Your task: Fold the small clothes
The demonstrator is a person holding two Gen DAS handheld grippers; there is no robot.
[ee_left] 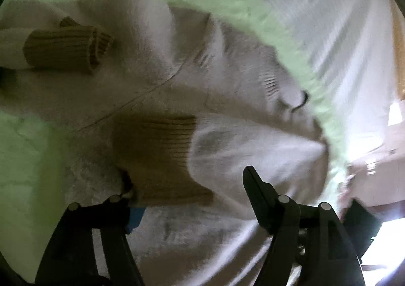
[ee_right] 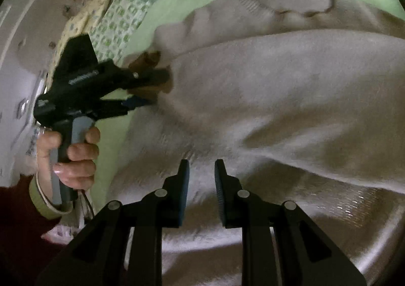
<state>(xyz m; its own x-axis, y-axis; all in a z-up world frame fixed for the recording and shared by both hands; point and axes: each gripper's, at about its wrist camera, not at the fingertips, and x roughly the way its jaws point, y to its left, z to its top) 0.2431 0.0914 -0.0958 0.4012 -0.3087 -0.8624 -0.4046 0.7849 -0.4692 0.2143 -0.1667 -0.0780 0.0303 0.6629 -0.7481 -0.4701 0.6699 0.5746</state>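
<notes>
The left wrist view is taken from close above the sweater (ee_left: 177,78), looking down along its own fingers at the lower edge. The right wrist view is set equally close, facing across the sweater (ee_right: 265,98). The sweater and green bedding (ee_left: 227,4) are shared; the left gripper (ee_right: 152,88) is seen at left of the right view.

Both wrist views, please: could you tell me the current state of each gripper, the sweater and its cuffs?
Left gripper: open, jaws around the near brown cuff.
Right gripper: open, holding nothing, above the sweater.
Sweater: partly folded, rumpled, on the green sheet.
Far brown cuff: lying free on the sweater body.
</notes>
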